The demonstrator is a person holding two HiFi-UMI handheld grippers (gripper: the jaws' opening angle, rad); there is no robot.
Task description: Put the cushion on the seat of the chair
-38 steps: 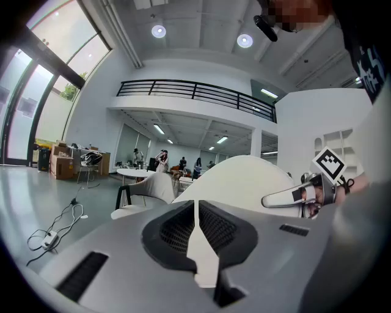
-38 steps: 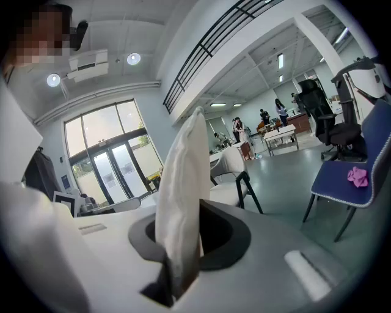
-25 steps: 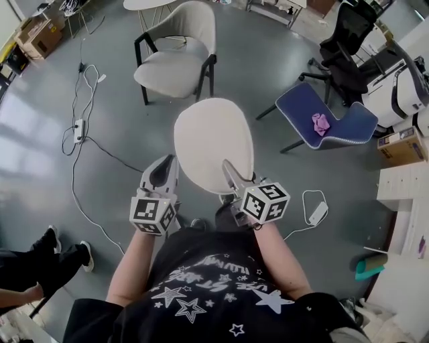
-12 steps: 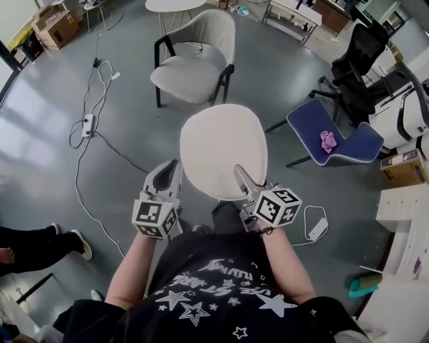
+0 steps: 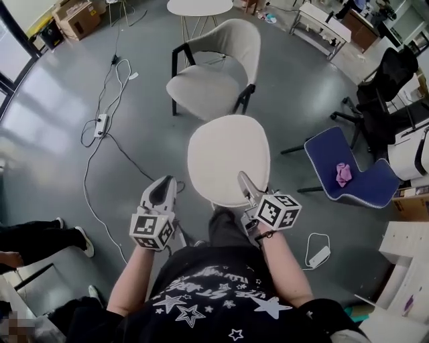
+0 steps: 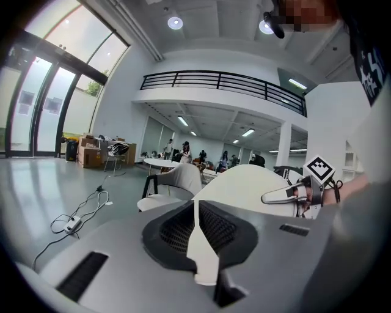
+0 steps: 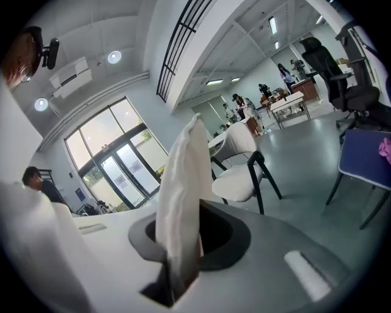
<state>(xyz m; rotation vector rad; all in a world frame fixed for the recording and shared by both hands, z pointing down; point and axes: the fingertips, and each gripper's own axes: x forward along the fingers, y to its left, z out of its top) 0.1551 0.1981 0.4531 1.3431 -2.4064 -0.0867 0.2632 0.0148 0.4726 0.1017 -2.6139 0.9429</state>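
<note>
- Left gripper (image 5: 167, 182) and right gripper (image 5: 247, 184) are each pinching the cream cushion's (image 5: 228, 157) near rim, holding it aloft just short of the chair (image 5: 211, 84).
- A cable (image 5: 100, 144) is trailing left of the chair, a blue seat (image 5: 348, 177) standing right, a round table (image 5: 199, 7) behind.

One pale cushion (image 5: 228, 159). Two handheld grippers: left gripper (image 5: 166, 182), right gripper (image 5: 242, 177). Three chairs: beige armchair (image 5: 211, 70), blue chair (image 5: 322, 153), black office chair (image 5: 394, 72). One round table (image 5: 199, 7). One pink cloth (image 5: 342, 174).
</note>
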